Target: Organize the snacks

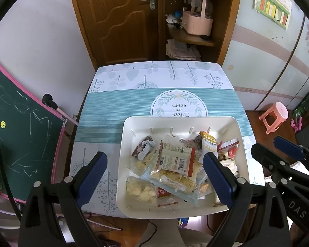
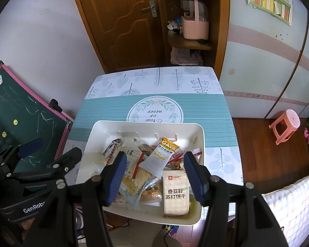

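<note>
A white tray [image 1: 175, 121] [image 2: 146, 124] sits at the near edge of the table, heaped with wrapped snacks. Among them are a yellow-and-white oats packet [image 2: 164, 154] [image 1: 209, 144], a soda cracker pack [image 2: 175, 191], a white barcoded packet [image 1: 175, 158], a brown-and-white packet [image 1: 143, 149] and a clear bag of pale puffs [image 1: 141, 191]. My left gripper [image 1: 154, 177] hovers open over the tray's left side, one finger outside the rim. My right gripper [image 2: 155, 177] hangs open above the tray's near right part, over the cracker pack, touching nothing.
The table [image 1: 117, 107] wears a teal and white leaf-print cloth. A green chalkboard [image 1: 20, 133] leans at the left. A pink stool [image 1: 275, 116] stands on the floor to the right. Behind the table are a wooden door [image 1: 117, 20] and shelves with a pink basket [image 1: 196, 23].
</note>
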Available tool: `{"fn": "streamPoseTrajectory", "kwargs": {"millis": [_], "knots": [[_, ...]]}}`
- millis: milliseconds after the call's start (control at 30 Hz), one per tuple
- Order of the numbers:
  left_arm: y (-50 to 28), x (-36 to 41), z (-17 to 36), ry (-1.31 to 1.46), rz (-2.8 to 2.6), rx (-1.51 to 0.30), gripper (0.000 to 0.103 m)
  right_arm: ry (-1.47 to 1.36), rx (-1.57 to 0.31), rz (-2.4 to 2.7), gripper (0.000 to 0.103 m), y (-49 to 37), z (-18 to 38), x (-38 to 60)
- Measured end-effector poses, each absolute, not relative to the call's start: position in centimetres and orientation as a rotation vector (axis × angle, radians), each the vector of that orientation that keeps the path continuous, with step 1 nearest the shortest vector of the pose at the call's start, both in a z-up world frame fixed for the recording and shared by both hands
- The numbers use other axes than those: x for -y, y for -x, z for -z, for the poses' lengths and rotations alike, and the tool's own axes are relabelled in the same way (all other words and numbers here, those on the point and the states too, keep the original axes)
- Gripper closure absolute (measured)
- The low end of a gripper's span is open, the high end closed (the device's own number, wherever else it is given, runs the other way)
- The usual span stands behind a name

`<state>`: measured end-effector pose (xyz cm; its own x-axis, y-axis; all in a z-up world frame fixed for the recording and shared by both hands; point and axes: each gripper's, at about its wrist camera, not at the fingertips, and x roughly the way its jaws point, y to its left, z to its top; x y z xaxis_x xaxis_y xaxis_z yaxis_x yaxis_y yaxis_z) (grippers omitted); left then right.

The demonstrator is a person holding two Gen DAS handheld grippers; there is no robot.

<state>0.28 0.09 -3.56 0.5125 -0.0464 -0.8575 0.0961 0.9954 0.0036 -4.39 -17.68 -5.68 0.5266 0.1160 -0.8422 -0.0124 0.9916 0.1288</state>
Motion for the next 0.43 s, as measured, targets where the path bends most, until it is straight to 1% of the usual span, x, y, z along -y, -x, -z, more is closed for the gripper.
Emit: {"fn": "streamPoseTrajectory", "kwargs": {"millis": [433], "knots": [[-0.27,-0.20,3.71,-0.052,0.088,-1.035,0.009,-0.119,-1.032,-0.081,0.045,4.01,6.07,17.98]]}}
